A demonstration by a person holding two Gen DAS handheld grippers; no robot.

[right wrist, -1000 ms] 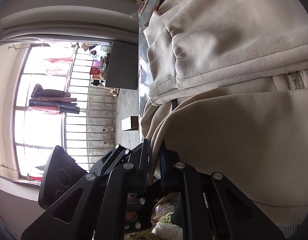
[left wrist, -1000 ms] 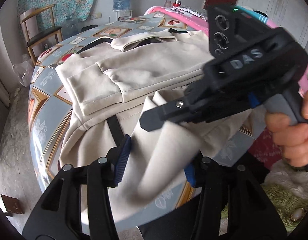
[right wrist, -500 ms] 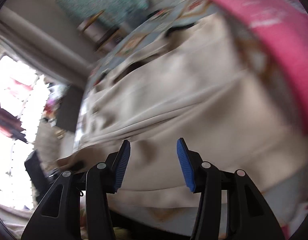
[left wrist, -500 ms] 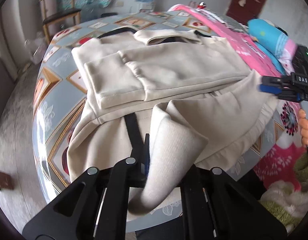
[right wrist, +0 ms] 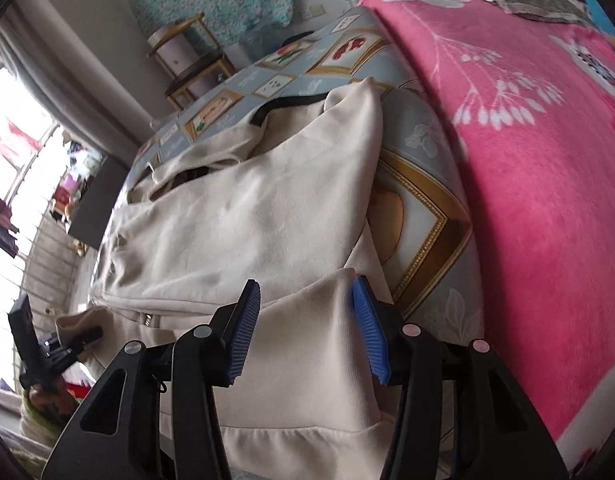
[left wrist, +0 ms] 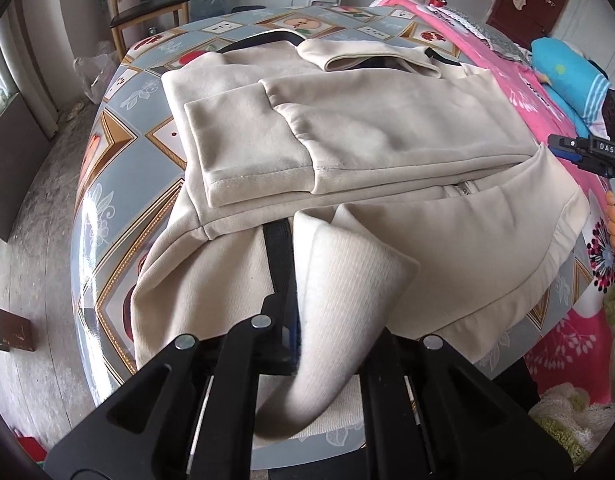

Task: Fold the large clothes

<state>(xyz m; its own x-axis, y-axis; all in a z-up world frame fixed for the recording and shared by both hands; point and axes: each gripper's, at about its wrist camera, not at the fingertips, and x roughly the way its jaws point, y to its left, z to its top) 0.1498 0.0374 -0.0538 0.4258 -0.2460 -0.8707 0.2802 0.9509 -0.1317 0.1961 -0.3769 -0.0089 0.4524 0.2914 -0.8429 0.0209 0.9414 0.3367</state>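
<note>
Your big cream jacket (left wrist: 347,128) lies across the patterned table (left wrist: 119,184) in the middle of both pictures, and it is partly folded. One sleeve (left wrist: 243,148) is already laid flat across the body, near the upper middle of the left wrist view. The bottom part is not done: the hem still hangs over the table edge at the lower middle. Your left gripper (left wrist: 295,320), at the bottom of that view, is clenched on a ribbed bit of the jacket, the cuff or hem (left wrist: 347,280), which droops out from between its jaws. Your right gripper (right wrist: 303,328) has just been opening; its blue pads (right wrist: 243,320) now stand apart over the cloth at the lower middle, with nothing pinched between them. I think you still need to fold the lower half up and smooth it.
</note>
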